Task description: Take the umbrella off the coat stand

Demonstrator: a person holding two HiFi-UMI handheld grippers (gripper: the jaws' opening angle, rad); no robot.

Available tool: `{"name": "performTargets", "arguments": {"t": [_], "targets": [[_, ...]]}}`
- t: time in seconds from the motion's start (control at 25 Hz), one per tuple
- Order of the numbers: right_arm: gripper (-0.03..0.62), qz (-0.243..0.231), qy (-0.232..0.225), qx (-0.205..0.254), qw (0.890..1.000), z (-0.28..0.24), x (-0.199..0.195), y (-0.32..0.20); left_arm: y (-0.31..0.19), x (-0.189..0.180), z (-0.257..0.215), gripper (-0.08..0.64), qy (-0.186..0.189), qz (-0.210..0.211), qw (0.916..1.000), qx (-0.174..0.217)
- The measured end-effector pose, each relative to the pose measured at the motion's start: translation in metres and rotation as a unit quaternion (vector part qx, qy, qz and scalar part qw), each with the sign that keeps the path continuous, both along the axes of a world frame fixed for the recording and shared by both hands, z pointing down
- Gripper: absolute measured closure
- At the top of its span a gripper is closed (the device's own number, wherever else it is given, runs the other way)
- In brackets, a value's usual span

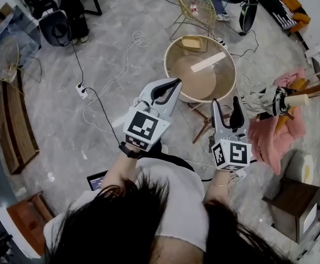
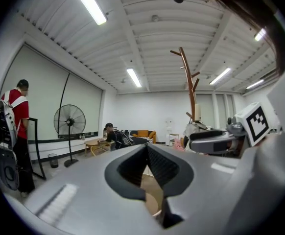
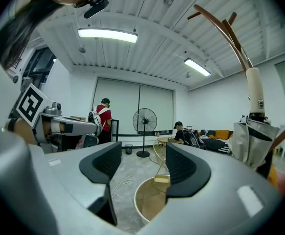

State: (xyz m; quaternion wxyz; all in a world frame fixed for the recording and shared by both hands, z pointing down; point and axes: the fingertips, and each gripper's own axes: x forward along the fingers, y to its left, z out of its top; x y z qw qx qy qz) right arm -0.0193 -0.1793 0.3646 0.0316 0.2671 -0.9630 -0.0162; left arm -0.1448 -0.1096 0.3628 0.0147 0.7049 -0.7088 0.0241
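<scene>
The person's dark hair (image 1: 132, 213) fills the foreground. Ahead, the left gripper (image 1: 176, 83) has its jaws closed on nothing, and the right gripper (image 1: 226, 106) stands open and empty. Just right of it, the folded grey umbrella with a cream handle (image 1: 270, 100) hangs on the brown wooden coat stand (image 2: 188, 82). Below lie the grey stone floor (image 1: 110, 43) and a round wooden tray table (image 1: 167, 59).

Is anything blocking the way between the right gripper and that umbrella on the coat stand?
Nothing visible does. The right gripper, open and empty, has only open air between it and the umbrella on the coat stand. The round table sits off to the left of that path.
</scene>
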Motion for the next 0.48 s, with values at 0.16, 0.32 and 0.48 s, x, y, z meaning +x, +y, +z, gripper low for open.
{"name": "performTargets", "arguments": {"t": [0.16, 0.32, 0.48], "targets": [[0.336, 0.049, -0.012, -0.013, 0.999, -0.004, -0.002, -0.023, -0.041, -0.005, -0.007, 0.503, -0.007, 0.063, 0.9980, 0.003], [0.336, 0.120, -0.023, -0.019, 0.992, -0.008, 0.006, -0.052, -0.091, -0.004, -0.017, 0.503, -0.011, 0.135, 0.9908, 0.010], [0.336, 0.190, -0.033, -0.019, 0.981, -0.011, 0.022, -0.080, -0.138, 0.008, -0.019, 0.503, -0.012, 0.204, 0.9788, 0.016]]}}
